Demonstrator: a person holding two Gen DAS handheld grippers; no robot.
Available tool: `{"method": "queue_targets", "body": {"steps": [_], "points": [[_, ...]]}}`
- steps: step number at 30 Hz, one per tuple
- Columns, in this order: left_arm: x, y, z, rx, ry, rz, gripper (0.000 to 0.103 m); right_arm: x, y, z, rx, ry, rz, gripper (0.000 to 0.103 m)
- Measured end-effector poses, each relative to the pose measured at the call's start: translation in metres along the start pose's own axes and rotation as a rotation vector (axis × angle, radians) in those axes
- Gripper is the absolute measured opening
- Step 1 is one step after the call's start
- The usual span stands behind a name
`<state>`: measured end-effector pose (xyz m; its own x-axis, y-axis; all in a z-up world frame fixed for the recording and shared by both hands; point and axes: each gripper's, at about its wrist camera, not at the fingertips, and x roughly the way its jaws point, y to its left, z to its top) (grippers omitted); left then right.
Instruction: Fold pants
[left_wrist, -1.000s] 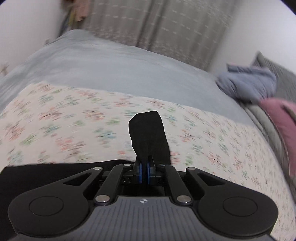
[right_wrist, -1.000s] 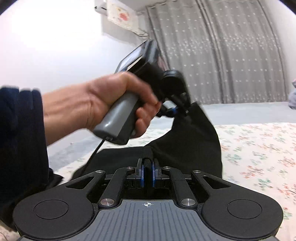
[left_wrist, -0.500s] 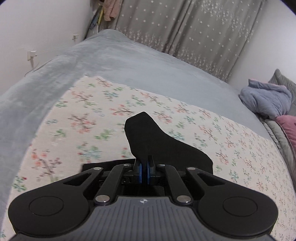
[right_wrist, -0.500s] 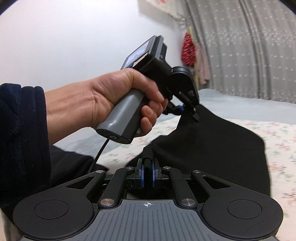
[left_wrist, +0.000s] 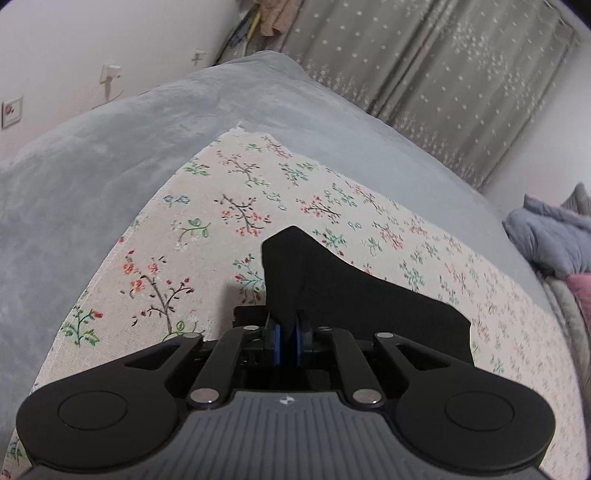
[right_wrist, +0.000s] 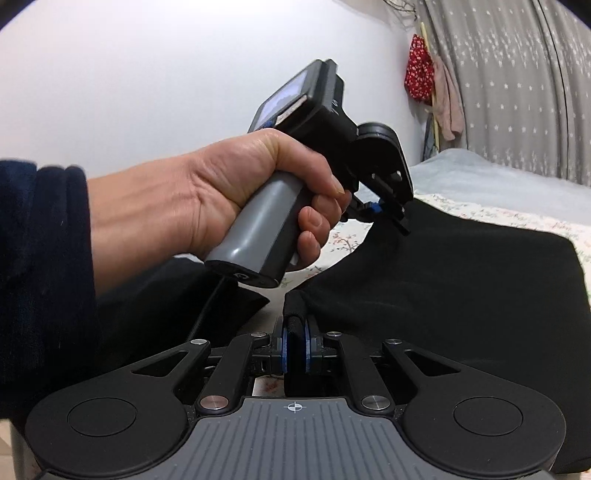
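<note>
Left wrist view: the left tongs (left_wrist: 287, 341) are pinched tight on an edge of the black pants (left_wrist: 354, 295), whose cloth rises in a peak between the blue pads (left_wrist: 277, 341) and then spreads away to the right, lying low over the floral sheet (left_wrist: 207, 236). That sheet covers part of a grey bed (left_wrist: 74, 177). A curtain (left_wrist: 424, 74) hangs behind, and a heap of bedding (left_wrist: 546, 240) sits at the far right. Here the fold looks under way: a held edge is carried over the sheet, not yet set down. How many layers lie under it cannot be told from this side.

Right wrist view: the right tongs (right_wrist: 294, 350) are clamped on a thick, rolled-looking edge of the pants (right_wrist: 461, 288), perhaps a waistband or hem. Beyond, a left hand (right_wrist: 236, 199) grips the handle of the left tongs (right_wrist: 384, 214), which bite the same garment further along. The cloth between the two grips sags a little, and a broad panel drapes to the right onto the sheet (right_wrist: 498, 216). More dark cloth lies at lower left, though whether it is pants or sleeve is unclear.

This view alone shows both grips together and the hand; the left view alone shows how much bare sheet lies ahead for landing the fold. By my reckoning, laying down, smoothing, and likely another fold remain.
</note>
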<state>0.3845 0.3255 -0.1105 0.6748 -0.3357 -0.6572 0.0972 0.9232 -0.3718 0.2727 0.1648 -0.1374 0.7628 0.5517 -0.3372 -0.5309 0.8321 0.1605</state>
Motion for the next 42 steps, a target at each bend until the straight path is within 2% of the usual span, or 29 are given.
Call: {"method": "queue_targets", "body": {"steps": [1, 3, 5, 6, 9, 11, 13, 15, 16, 18, 19, 21, 23, 25, 27, 29, 31, 34, 37, 39, 40, 42], "points": [[-0.001, 0.002, 0.001, -0.011, 0.003, 0.028, 0.033, 0.0, 0.0, -0.001, 0.015, 0.007, 0.017, 0.014], [-0.008, 0.006, 0.002, -0.01, -0.007, 0.116, 0.053, -0.001, -0.006, -0.003, 0.067, 0.047, 0.068, 0.026], [-0.025, 0.007, 0.002, -0.018, -0.038, 0.167, 0.053, -0.014, -0.019, -0.004, 0.136, 0.063, 0.144, 0.062], [-0.037, 0.004, -0.001, -0.013, -0.067, 0.157, 0.053, -0.027, -0.026, -0.005, 0.18, 0.036, 0.168, 0.066], [-0.062, -0.015, -0.018, 0.042, -0.117, 0.035, 0.053, -0.063, -0.059, -0.009, 0.354, -0.049, 0.239, 0.066], [-0.063, -0.03, -0.033, 0.096, -0.107, 0.002, 0.053, -0.076, -0.085, -0.007, 0.438, -0.093, 0.235, 0.066], [-0.053, -0.04, -0.045, 0.146, -0.076, 0.017, 0.053, -0.079, -0.107, -0.003, 0.428, -0.095, 0.139, 0.066], [-0.036, -0.039, -0.051, 0.15, -0.032, 0.063, 0.048, -0.072, -0.128, -0.002, 0.406, -0.052, 0.044, 0.061], [-0.026, -0.033, -0.053, 0.124, -0.006, 0.087, 0.045, -0.067, -0.139, -0.002, 0.4, -0.025, 0.018, 0.056], [-0.01, -0.019, -0.056, 0.064, 0.038, 0.122, 0.031, -0.049, -0.155, -0.007, 0.379, 0.062, -0.033, 0.054], [-0.008, -0.016, -0.057, 0.053, 0.03, 0.125, 0.03, -0.037, -0.162, -0.013, 0.371, 0.118, -0.041, 0.049], [-0.011, -0.016, -0.056, 0.044, 0.023, 0.121, 0.03, -0.034, -0.173, -0.017, 0.372, 0.098, -0.006, 0.047], [-0.021, -0.017, -0.053, 0.025, 0.023, 0.123, 0.031, -0.036, -0.181, -0.008, 0.406, 0.118, 0.023, 0.048], [-0.035, -0.016, -0.051, 0.013, -0.006, 0.112, 0.046, -0.048, -0.191, -0.005, 0.476, 0.083, 0.023, 0.053], [-0.045, -0.011, -0.049, -0.019, -0.037, 0.116, 0.092, -0.069, -0.21, -0.001, 0.544, 0.004, 0.019, 0.055], [-0.047, -0.004, -0.047, -0.043, -0.047, 0.108, 0.101, -0.082, -0.232, -0.002, 0.603, -0.013, -0.019, 0.064], [-0.036, 0.002, -0.048, -0.084, 0.016, 0.076, 0.1, -0.08, -0.257, -0.007, 0.661, 0.006, -0.033, 0.065], [-0.019, 0.004, -0.055, -0.1, 0.081, 0.028, 0.1, -0.072, -0.286, -0.024, 0.826, 0.044, 0.061, 0.065], [-0.011, -0.001, -0.06, -0.067, 0.077, 0.041, 0.099, -0.063, -0.285, -0.029, 0.814, 0.043, 0.08, 0.063], [-0.007, -0.006, -0.061, -0.051, 0.085, 0.039, 0.079, -0.052, -0.274, -0.023, 0.762, 0.062, 0.089, 0.063], [-0.006, -0.008, -0.061, -0.047, 0.087, 0.044, 0.074, -0.045, -0.269, -0.024, 0.749, 0.072, 0.097, 0.063], [-0.006, -0.008, -0.062, -0.06, 0.089, 0.019, 0.056, -0.032, -0.263, -0.019, 0.752, 0.08, 0.101, 0.06]]}}
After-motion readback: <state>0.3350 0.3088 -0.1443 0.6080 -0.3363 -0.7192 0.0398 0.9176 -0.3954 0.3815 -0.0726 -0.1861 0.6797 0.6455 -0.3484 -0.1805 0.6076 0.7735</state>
